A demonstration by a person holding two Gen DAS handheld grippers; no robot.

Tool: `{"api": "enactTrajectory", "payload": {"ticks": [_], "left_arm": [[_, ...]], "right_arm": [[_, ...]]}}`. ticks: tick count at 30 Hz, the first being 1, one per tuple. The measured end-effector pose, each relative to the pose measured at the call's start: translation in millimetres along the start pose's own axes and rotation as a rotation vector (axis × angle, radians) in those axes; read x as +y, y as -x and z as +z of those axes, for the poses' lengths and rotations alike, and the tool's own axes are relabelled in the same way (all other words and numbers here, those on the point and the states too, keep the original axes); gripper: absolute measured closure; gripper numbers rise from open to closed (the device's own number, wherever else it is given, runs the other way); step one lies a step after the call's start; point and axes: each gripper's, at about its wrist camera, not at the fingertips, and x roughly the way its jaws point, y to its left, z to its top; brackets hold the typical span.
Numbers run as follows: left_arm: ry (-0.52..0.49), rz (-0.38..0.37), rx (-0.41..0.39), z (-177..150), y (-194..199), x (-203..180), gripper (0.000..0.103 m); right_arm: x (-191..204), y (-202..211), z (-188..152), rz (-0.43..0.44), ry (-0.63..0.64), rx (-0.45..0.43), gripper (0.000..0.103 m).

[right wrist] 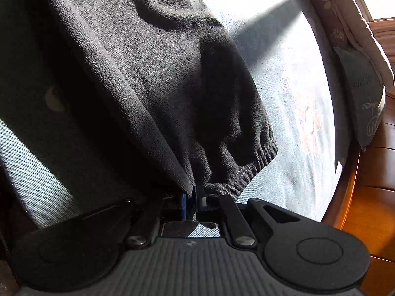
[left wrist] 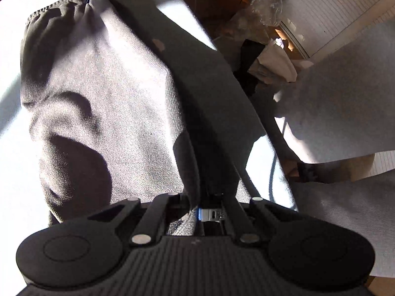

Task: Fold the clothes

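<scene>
Both grippers are clamped on the dark fleece garment stretched over the sunlit bed sheet, the left gripper pinching one edge, the right gripper nipping fabric beside its ribbed hem

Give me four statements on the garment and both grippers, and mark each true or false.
1. The left gripper is shut on the dark garment. True.
2. The right gripper hangs open with nothing between its jaws. False: it pinches the garment near its ribbed hem.
3. The garment is bright red. False: it is dark grey to black.
4. A light patterned cloth lies under the garment. True.
</scene>
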Motion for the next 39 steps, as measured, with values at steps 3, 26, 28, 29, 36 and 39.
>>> {"api": "enactTrajectory", "payload": {"ticks": [3, 26, 28, 29, 36, 39], "left_arm": [[0.009, 0.006, -0.015, 4.9, -3.8, 2.0, 0.1], [0.737, -0.146, -0.336, -81.7, 36.7, 54.0, 0.057], [0.814, -0.178, -0.299, -84.7, 8.4, 49.4, 0.057], [0.844, -0.182, -0.276, -88.3, -2.5, 46.0, 0.057], [0.967, -0.132, -0.448, -124.9, 15.8, 46.5, 0.055], [1.016, -0.072, -0.533, -142.9, 29.8, 50.1, 0.055]], "right_arm": [[-4.6, 0.4, -2.3, -0.001, -0.022, 0.005, 0.091], [-79.6, 25.6, 44.1, 0.399, -0.857, -0.099, 0.04], [-63.0, 14.8, 53.9, 0.457, -0.855, -0.074, 0.04], [-55.2, 6.9, 56.6, 0.486, -0.855, -0.049, 0.04], [-56.0, 11.1, 64.1, 0.482, -0.88, -0.034, 0.038], [-68.2, 17.0, 74.6, 0.442, -0.97, -0.096, 0.038]]}}
